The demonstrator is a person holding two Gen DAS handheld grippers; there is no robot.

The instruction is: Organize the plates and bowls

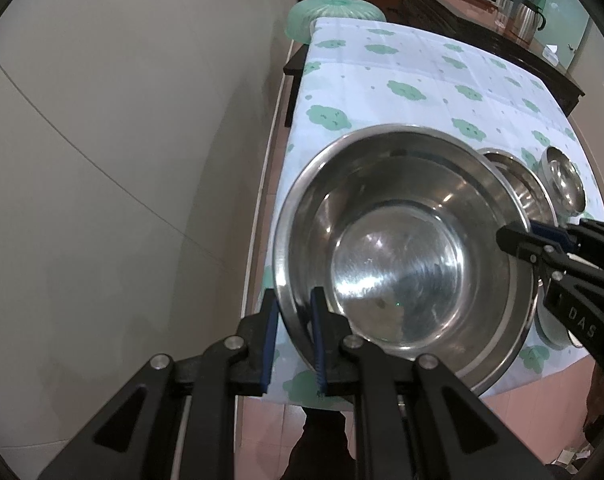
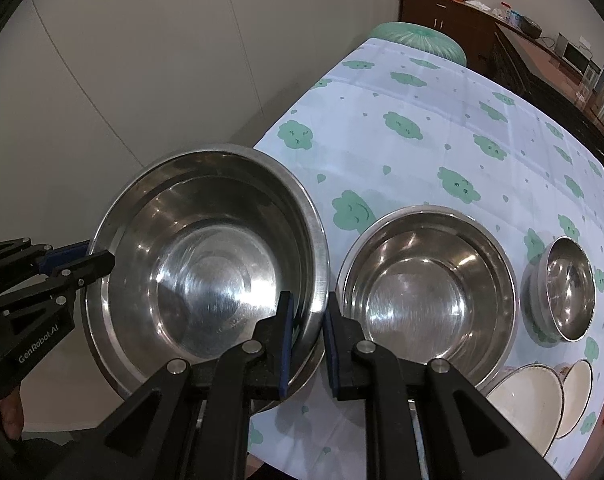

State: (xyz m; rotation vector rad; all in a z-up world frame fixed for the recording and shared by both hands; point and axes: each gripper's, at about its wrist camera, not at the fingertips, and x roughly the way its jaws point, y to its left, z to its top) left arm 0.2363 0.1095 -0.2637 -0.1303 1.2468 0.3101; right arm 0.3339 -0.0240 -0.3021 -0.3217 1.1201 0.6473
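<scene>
The big steel bowl [image 1: 401,256] hides most of the medium steel bowl [image 1: 517,184] behind it in the left wrist view, and covers the near corner of the table [image 1: 421,76]. Right of the big steel bowl, the right gripper [image 1: 519,238] is cut off by the frame edge, its far finger mostly hidden behind the rim. In the right wrist view, the white plates [image 2: 537,396] right of the big steel bowl [image 2: 206,256] run out of frame, their pattern too small to tell. Small clutter on the far sideboard [image 2: 453,12] is too small to name
</scene>
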